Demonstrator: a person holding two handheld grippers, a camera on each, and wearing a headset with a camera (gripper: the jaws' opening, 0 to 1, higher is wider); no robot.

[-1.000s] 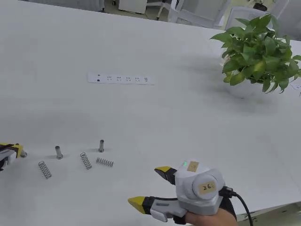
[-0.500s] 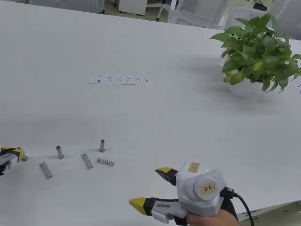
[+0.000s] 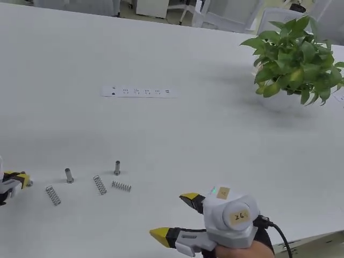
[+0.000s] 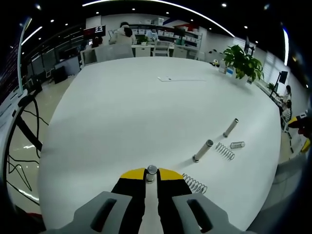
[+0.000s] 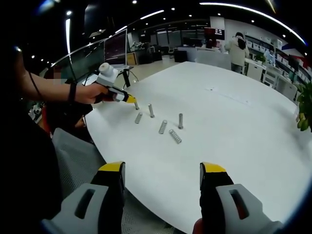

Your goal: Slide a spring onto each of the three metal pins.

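Observation:
My left gripper (image 3: pixel 25 181) sits at the table's far left edge, shut on a small metal pin (image 4: pixel 152 170) at its yellow tips. Two more pins stand upright on the white table (image 3: pixel 215 134): one (image 3: pixel 69 176) and another (image 3: pixel 117 167) farther right. Three springs lie flat near them: one (image 3: pixel 52 195), a second (image 3: pixel 99 184) and a third (image 3: pixel 121 186). My right gripper (image 3: pixel 174 216) hovers open and holds nothing near the front edge, to the right of the springs. In the right gripper view the pins (image 5: pixel 151 110) and springs (image 5: pixel 163 126) lie ahead of the right gripper (image 5: pixel 162 168).
A white power strip (image 3: pixel 139 92) lies farther back on the table. A potted green plant (image 3: pixel 293 56) stands at the back right. The table's front edge runs close under my right gripper. Office desks and people are in the distance.
My left gripper, with the pin in it, has dropped slightly toward me. The right gripper stays open and has barely shifted. Pins and springs on the table have not moved.

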